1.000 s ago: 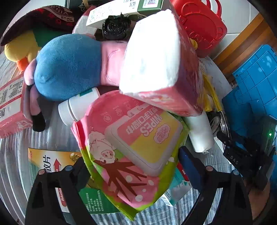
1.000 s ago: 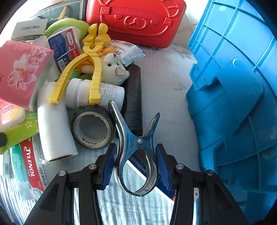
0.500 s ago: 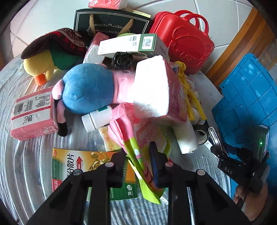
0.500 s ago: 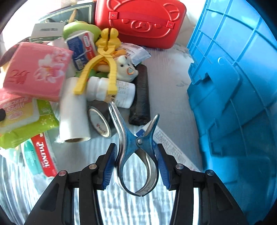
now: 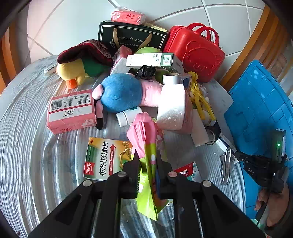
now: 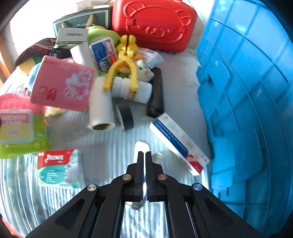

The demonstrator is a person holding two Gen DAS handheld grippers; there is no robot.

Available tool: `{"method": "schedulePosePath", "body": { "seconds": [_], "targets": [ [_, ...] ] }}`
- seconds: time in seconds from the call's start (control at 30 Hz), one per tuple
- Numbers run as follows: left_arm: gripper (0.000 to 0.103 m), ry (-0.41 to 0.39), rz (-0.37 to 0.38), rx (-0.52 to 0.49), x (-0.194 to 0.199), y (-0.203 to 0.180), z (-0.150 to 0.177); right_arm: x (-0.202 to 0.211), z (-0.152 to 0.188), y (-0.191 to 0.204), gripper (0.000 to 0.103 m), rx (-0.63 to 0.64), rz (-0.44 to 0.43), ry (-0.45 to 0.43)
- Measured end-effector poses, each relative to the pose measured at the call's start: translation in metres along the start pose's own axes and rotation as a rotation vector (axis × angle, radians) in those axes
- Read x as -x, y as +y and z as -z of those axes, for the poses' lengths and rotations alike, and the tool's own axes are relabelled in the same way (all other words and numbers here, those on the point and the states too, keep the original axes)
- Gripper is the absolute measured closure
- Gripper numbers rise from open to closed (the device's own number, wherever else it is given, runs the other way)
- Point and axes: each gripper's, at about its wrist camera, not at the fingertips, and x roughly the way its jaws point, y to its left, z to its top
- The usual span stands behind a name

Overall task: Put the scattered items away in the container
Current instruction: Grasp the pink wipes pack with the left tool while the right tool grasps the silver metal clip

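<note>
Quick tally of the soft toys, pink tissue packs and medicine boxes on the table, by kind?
Soft toys: 2 (yellow duck, blue-and-pink plush)
Pink tissue packs: 3 ()
Medicine boxes: 2 (yellow box, Tylenol box)
Total: 7

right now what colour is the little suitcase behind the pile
Red, with an embossed bear face; the suitcase shows best in the right wrist view.

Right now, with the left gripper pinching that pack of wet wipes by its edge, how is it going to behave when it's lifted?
The wet wipes pack looks soft; pinched at its edge by the left gripper, whose jaws are closing, it would likely sag. Its glossy wrapper could slip. It is probably heavy for its size.
</note>
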Motion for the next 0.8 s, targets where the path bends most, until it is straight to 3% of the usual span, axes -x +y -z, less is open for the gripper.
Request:
{"method": "schedulePosePath", "body": {
  "seconds": [0.07, 0.1, 0.2, 0.37, 0.6, 0.67, 0.7, 0.8],
  "targets": [
    [0.09, 0.0, 0.002, -0.008, 0.002, -0.002, 0.005, 0.0, 0.007, -0.004, 0.101, -0.019, 0.0, 0.009],
    [0.09, 0.0, 0.003, -0.011, 0.004, -0.002, 0.007, -0.004, 0.011, -0.006, 0.094, -0.029, -0.006, 0.024],
    [0.09, -0.003, 0.004, -0.011, 0.006, -0.003, 0.012, -0.009, 0.022, -0.01, 0.034, -0.035, -0.009, 0.032],
    [0.09, -0.008, 0.008, -0.001, 0.011, 0.002, 0.016, -0.017, 0.031, -0.001, 0.033, 0.0, -0.031, 0.042],
    [0.091, -0.016, 0.012, 0.004, 0.018, 0.006, 0.019, -0.045, 0.019, 0.019, 0.033, -0.004, -0.067, 0.081],
    [0.091, -0.014, 0.007, 0.0, 0.02, 0.006, 0.019, -0.056, 0.016, 0.023, 0.044, -0.007, -0.068, 0.109],
    [0.091, -0.013, 0.003, -0.001, 0.021, 0.006, 0.019, -0.06, 0.016, 0.024, 0.058, -0.011, -0.071, 0.124],
    [0.092, -0.015, -0.008, -0.003, 0.025, 0.005, 0.019, -0.062, 0.016, 0.024, 0.063, -0.014, -0.072, 0.145]
  ]
}}
